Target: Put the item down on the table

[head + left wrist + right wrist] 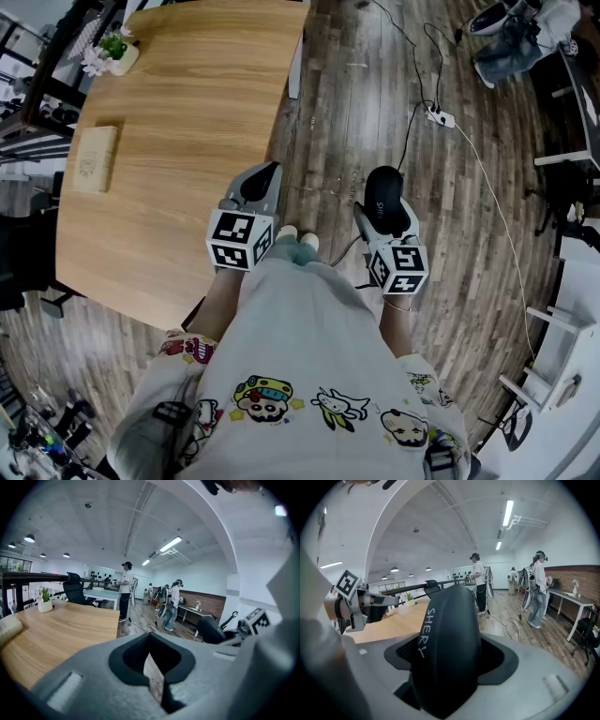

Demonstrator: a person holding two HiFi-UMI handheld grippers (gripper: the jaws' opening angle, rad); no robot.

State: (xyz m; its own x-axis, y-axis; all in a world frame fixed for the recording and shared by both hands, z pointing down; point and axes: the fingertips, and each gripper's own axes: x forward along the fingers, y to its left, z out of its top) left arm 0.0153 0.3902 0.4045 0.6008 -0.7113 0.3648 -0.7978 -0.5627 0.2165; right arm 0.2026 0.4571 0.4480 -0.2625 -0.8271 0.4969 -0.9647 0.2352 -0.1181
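The black item is clamped between the widely spread jaws of the right gripper, above the floor, with the table at ten o'clock. Nothing is set down yet; carrying across and release are judged outstanding. Its long axis is aimed toward twelve o'clock.

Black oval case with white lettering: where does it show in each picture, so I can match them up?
Head view: the black oval case sits right of centre, in the right gripper.
Left gripper view: far right, mid-height.
Right gripper view: centre foreground, between the jaws.
Shared landmark: the light wooden table, left of the case in all three.
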